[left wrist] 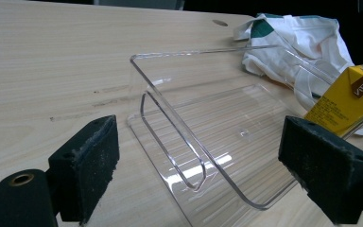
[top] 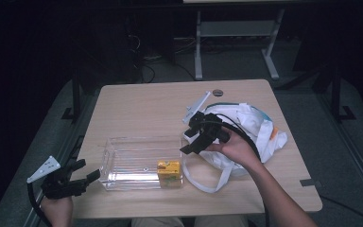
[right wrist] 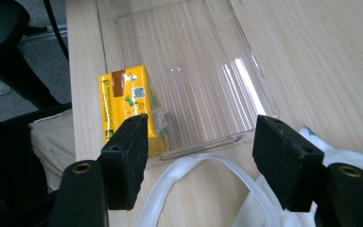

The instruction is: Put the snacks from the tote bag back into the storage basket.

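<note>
My right gripper point(top: 199, 138) hangs wide open and empty over the white tote bag point(top: 246, 130), my left gripper point(top: 78, 176) equally open beside the clear tray point(top: 123, 163) holding one yellow carton point(top: 168, 170); next, probably reaching into the bag.

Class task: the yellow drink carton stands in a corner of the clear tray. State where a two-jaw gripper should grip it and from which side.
Probably best to grip the yellow drink carton across its upper half, coming down from above. It stands upright in the clear tray, whose walls hide its lower part and crowd two sides, while its top is free. The open right gripper is nearer.
</note>
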{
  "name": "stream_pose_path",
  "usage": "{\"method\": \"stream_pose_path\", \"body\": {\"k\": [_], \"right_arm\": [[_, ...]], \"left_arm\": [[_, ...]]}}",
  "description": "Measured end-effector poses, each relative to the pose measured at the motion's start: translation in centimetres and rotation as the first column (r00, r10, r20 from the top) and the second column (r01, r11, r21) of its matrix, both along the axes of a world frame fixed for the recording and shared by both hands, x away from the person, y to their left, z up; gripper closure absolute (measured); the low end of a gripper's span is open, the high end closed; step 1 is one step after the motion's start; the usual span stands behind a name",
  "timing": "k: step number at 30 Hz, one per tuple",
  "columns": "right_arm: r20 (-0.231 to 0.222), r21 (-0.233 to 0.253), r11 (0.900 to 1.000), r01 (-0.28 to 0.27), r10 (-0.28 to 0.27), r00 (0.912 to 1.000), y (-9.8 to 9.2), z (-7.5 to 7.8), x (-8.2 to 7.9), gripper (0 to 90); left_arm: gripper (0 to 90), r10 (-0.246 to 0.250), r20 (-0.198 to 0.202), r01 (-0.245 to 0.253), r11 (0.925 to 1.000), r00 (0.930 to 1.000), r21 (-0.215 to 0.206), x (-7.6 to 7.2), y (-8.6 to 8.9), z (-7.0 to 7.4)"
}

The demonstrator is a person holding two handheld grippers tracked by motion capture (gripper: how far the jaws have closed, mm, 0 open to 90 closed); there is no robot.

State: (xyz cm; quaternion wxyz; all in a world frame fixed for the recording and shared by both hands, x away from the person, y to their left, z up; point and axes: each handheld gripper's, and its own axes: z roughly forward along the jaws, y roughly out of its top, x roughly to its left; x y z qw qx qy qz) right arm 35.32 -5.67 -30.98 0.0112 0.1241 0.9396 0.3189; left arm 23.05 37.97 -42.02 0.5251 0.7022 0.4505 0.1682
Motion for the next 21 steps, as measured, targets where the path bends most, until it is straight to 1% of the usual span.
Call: {"method": "stream_pose_path", "body": {"k": [1,7,11,14,15,21], "right_arm": [[0.000,0.001,1.000,0.009,-0.009,1.0000,-0.2,0.0,0.0,35.9],[0.009,-0.001,1.000,0.016,-0.016,0.9998,-0.8,0.0,0.1,35.2],[0.008,-0.007,0.999,0.035,-0.035,0.9993,-1.3,-0.1,0.2,35.2],[0.001,0.002,0.999,0.051,-0.051,0.9987,-1.7,-0.2,0.2,35.2],[0.002,-0.004,0.998,0.057,-0.057,0.9984,-1.9,-0.2,0.1,35.2],[0.007,0.000,0.997,0.076,-0.076,0.9971,-2.7,-0.2,0.1,35.0]], "left_arm": [[12.7,0.000,0.001,0.000,1.0000,1.0000,0.000,0.0,0.0,0.0],[12.8,0.000,0.000,0.000,1.0000,1.0000,0.000,0.0,0.0,0.0],[12.7,0.000,0.001,0.000,1.0000,1.0000,0.000,0.0,0.0,0.0],[12.8,0.000,0.000,0.000,1.0000,1.0000,-0.001,0.0,0.0,0.0],[12.7,0.000,-0.001,0.000,1.0000,1.0000,-0.001,0.0,0.0,0.0],[12.8,0.001,-0.002,-0.001,1.0000,1.0000,-0.001,0.0,0.0,0.0]]}}
